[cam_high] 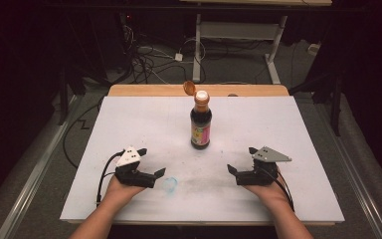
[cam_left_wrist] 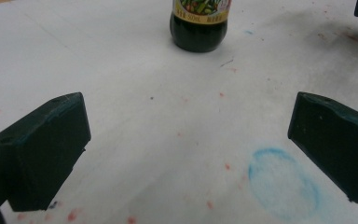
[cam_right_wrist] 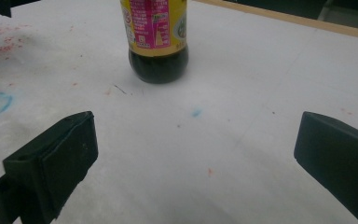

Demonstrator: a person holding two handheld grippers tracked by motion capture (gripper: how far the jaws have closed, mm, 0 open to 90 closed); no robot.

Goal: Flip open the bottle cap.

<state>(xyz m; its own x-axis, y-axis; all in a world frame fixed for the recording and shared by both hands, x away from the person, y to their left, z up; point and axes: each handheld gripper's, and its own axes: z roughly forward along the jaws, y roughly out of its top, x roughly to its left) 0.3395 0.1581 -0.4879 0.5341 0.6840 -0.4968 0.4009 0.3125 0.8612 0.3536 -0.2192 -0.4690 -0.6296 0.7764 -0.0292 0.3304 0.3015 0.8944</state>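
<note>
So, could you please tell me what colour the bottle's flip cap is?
The flip cap is orange, hinged open on the bottle; the high view shows it best.

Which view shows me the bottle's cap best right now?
The high view: it takes in the whole bottle, with its orange flip cap hinged open above the white spout. The left gripper view and the right gripper view cut the bottle off at the label, so they show just its dark lower body.
</note>
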